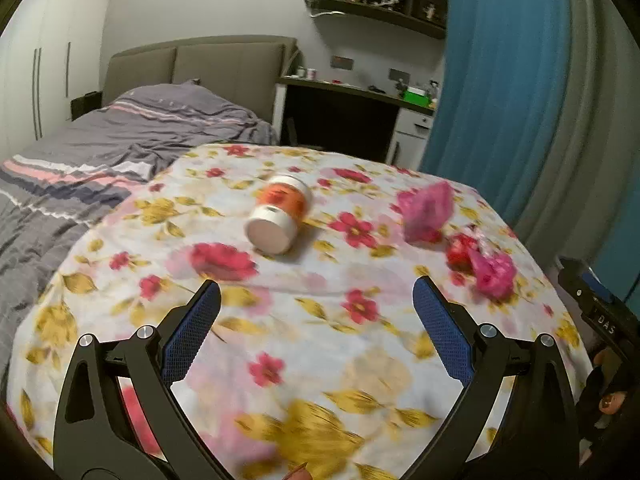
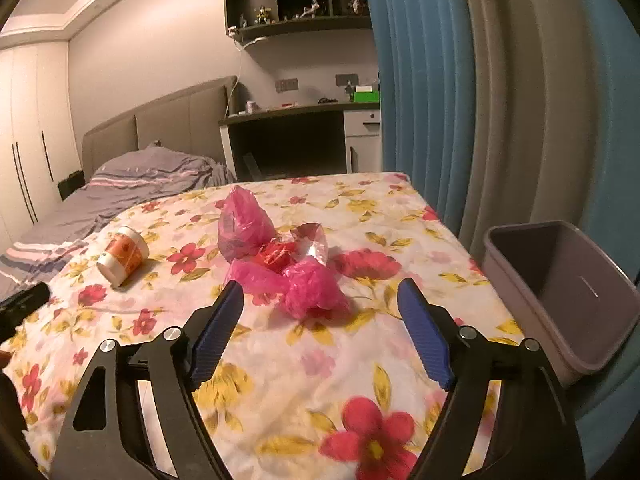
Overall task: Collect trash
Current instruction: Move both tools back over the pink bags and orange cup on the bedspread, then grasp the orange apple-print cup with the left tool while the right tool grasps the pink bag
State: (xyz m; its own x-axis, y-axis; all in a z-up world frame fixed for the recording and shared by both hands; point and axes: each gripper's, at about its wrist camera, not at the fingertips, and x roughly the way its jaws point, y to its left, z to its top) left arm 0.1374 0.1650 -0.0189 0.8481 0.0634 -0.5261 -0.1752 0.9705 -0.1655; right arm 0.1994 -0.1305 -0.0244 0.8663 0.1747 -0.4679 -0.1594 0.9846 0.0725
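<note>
A white and orange cup (image 1: 280, 216) (image 2: 123, 255) lies on its side on the floral cloth (image 1: 304, 344) (image 2: 304, 360). To its right sit crumpled pink plastic bags (image 1: 428, 212) (image 2: 244, 224), a second pink wad (image 1: 492, 274) (image 2: 308, 286), a red wrapper (image 1: 460, 250) (image 2: 276, 257) and a clear film (image 2: 310, 240). My left gripper (image 1: 316, 292) stands open, short of the cup, nothing between its blue pads. The right gripper (image 2: 320, 290) is open just in front of the pink wad without touching it.
A grey bin (image 2: 560, 292) stands at the table's right edge, against blue and grey curtains (image 2: 500, 100). A bed with grey bedding (image 1: 120, 140) lies to the left, and a desk (image 2: 296, 110) with shelves stands behind. The right-hand tool (image 1: 600, 320) shows at the left view's right edge.
</note>
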